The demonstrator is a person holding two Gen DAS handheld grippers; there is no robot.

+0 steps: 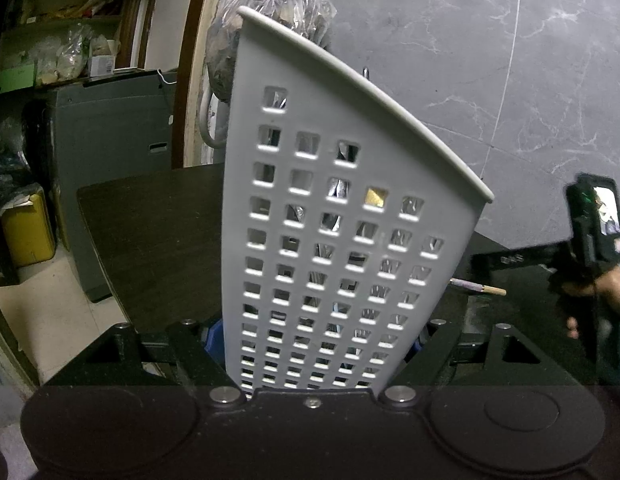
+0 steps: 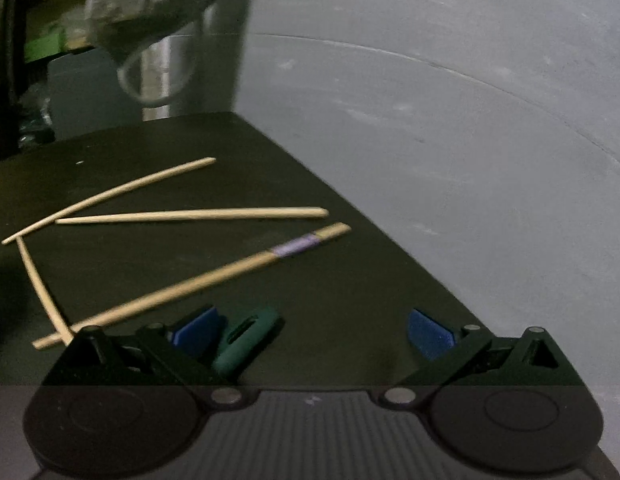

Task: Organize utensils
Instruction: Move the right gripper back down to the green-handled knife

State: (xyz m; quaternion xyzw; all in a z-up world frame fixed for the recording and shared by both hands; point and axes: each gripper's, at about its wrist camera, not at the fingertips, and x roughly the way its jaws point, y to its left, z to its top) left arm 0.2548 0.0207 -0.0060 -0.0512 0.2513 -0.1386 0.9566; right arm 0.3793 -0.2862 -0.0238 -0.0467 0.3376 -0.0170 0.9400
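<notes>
Chopsticks (image 2: 190, 214) of pale, light, stiff wood lay beside the green handle (image 2: 246, 340), best pinched mid-length; right hand-held gripper (image 2: 310, 334) gaped, left hand-held gripper (image 1: 310, 344) clamped the grey perforated plastic caddy (image 1: 329, 220).

The left gripper (image 1: 313, 344), a black two-finger tool with blue pads, points somewhat downward, its fingers closed against the two sides of the grey perforated plastic holder (image 1: 329, 216) and clamping it near the base. The right gripper (image 2: 311, 334), likewise black with blue pads (image 2: 429, 334), tilts down toward the dark counter (image 2: 349, 300) with its jaws spread wide and nothing pressed between them. In the left wrist view, a bare hand (image 1: 601, 292) grips the right tool's handle.
</notes>
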